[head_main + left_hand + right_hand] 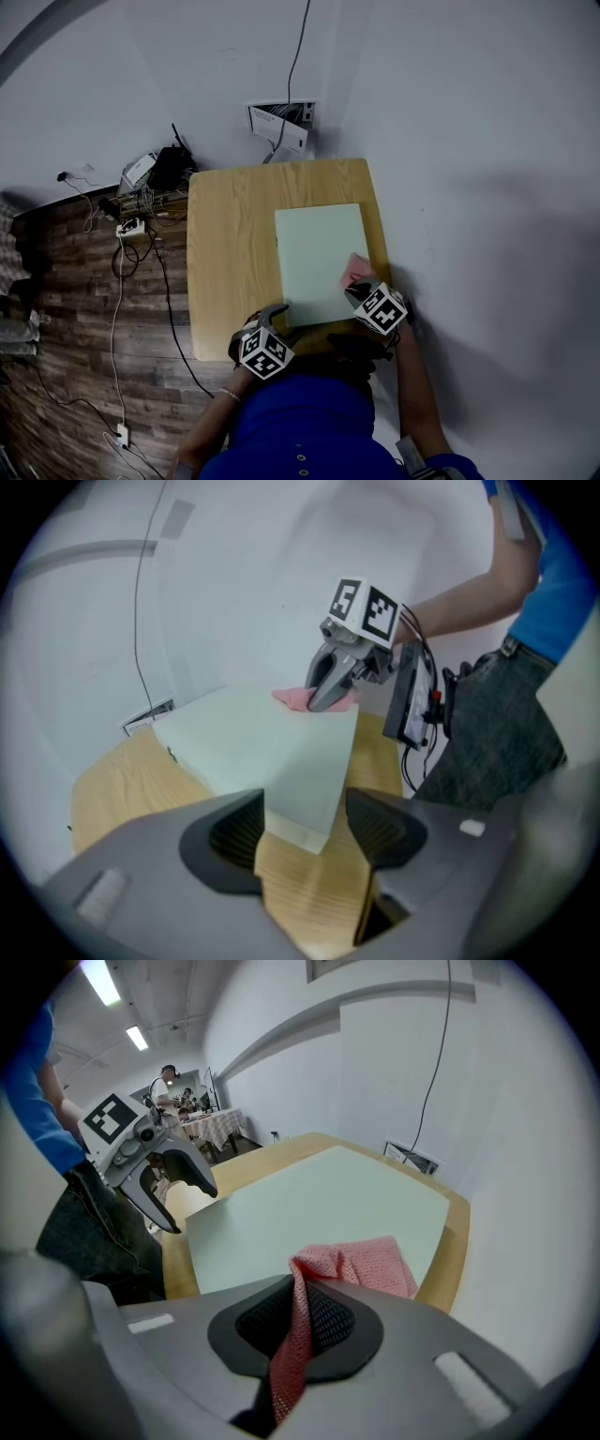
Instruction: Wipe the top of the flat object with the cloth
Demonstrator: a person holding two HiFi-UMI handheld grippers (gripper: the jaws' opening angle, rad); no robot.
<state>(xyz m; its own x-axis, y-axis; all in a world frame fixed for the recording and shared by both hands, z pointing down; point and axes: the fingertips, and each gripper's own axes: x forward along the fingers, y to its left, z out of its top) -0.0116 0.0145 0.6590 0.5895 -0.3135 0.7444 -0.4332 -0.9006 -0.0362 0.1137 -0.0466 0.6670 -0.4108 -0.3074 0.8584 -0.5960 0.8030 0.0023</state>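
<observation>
With the right gripper (298, 1290) clamped on the pink mesh cloth (361, 1260) just ahead on the pale green flat board (317, 246) and the left gripper (305, 829) open astride its corner, the unclamped board may slide when wiped.

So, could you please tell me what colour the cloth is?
Pink; the cloth shows best in the right gripper view.

No writing can be read here.
The left cube (263, 351) and the right cube (382, 309) carry only black-and-white square patterns, with no letters or digits among them. A white panel (279, 127) low on the wall beyond the worktop (230, 244) bears some dark print, but it is too small and blurred to make out.
</observation>
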